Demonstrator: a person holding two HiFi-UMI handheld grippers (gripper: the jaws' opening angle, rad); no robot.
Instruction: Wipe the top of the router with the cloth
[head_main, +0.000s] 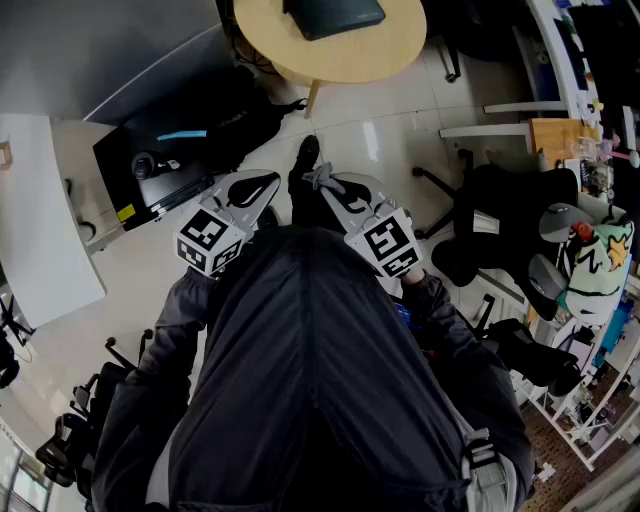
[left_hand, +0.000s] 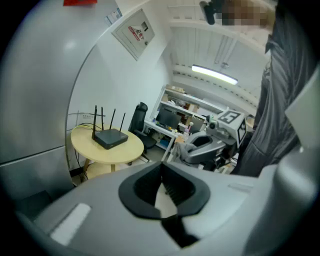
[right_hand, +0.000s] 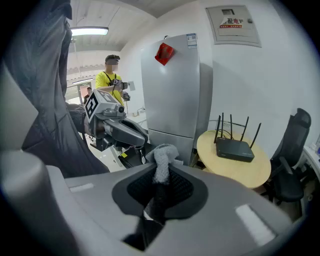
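The black router (head_main: 335, 14) with its upright antennas lies on a round wooden table (head_main: 350, 62) ahead of me; it also shows in the left gripper view as the router (left_hand: 111, 137) and in the right gripper view as the router (right_hand: 235, 149). Both grippers are held close to my body, well short of the table. My right gripper (right_hand: 159, 176) is shut on a grey cloth (right_hand: 163, 156) that sticks up between its jaws. My left gripper (left_hand: 161, 172) has its jaws together with nothing in them.
A tall grey cabinet (right_hand: 175, 85) stands just left of the table. Black office chairs (head_main: 500, 215) and cluttered desks fill the right side. A black box and bag (head_main: 180, 150) lie on the floor at left. A person in a yellow shirt (right_hand: 111, 80) stands in the background.
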